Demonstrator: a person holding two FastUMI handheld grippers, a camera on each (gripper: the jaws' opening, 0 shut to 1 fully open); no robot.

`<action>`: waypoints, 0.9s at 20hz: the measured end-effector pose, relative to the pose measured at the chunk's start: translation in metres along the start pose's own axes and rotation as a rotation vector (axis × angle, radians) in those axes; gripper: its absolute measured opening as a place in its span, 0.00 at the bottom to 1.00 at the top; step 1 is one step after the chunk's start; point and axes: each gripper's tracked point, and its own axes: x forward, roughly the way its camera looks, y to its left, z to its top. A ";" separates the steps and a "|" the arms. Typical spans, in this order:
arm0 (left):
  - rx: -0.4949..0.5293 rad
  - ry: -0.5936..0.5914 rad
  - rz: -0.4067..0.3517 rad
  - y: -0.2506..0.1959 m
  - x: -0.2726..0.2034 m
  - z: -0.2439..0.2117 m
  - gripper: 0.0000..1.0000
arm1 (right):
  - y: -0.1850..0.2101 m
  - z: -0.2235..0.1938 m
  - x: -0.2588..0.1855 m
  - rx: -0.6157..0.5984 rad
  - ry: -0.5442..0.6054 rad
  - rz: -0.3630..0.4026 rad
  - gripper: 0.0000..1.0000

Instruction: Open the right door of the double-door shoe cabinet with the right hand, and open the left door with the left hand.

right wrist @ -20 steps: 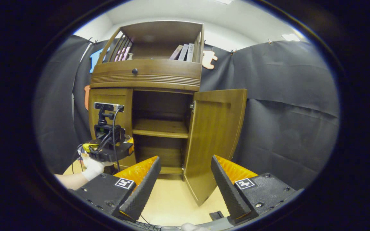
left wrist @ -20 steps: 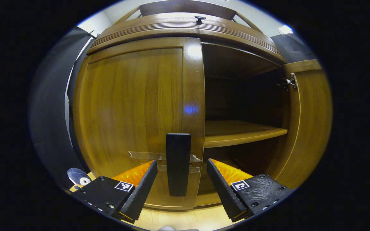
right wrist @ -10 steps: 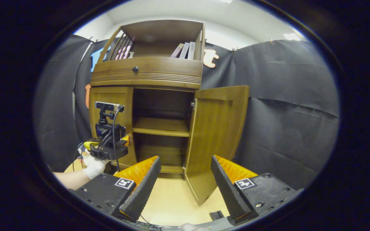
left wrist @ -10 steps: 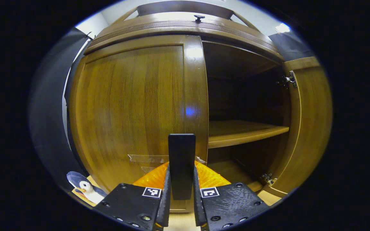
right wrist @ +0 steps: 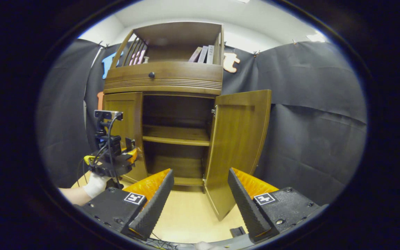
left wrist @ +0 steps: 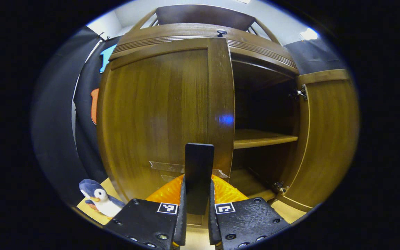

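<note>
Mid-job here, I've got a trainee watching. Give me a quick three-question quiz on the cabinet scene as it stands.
1. True or false: the right door stands wide open.
2. What is the left gripper shut on? A) black handle B) drawer knob C) toy penguin
3. Fill in: the right gripper is ____, holding nothing.

Key: 1 true. 2 A, on the left door. 3 open.
</note>
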 end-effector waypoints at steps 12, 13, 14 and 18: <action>0.016 0.026 0.083 0.059 -0.094 -0.007 0.24 | 0.035 -0.017 -0.004 0.014 0.002 0.124 1.00; 0.015 0.028 0.098 0.066 -0.099 -0.008 0.24 | 0.038 -0.018 -0.003 0.017 0.007 0.135 1.00; 0.009 0.030 0.111 0.073 -0.105 -0.008 0.23 | 0.042 -0.021 -0.002 0.021 0.012 0.145 1.00; -0.003 0.042 0.150 0.100 -0.123 -0.010 0.23 | 0.061 -0.024 0.003 0.028 0.020 0.196 1.00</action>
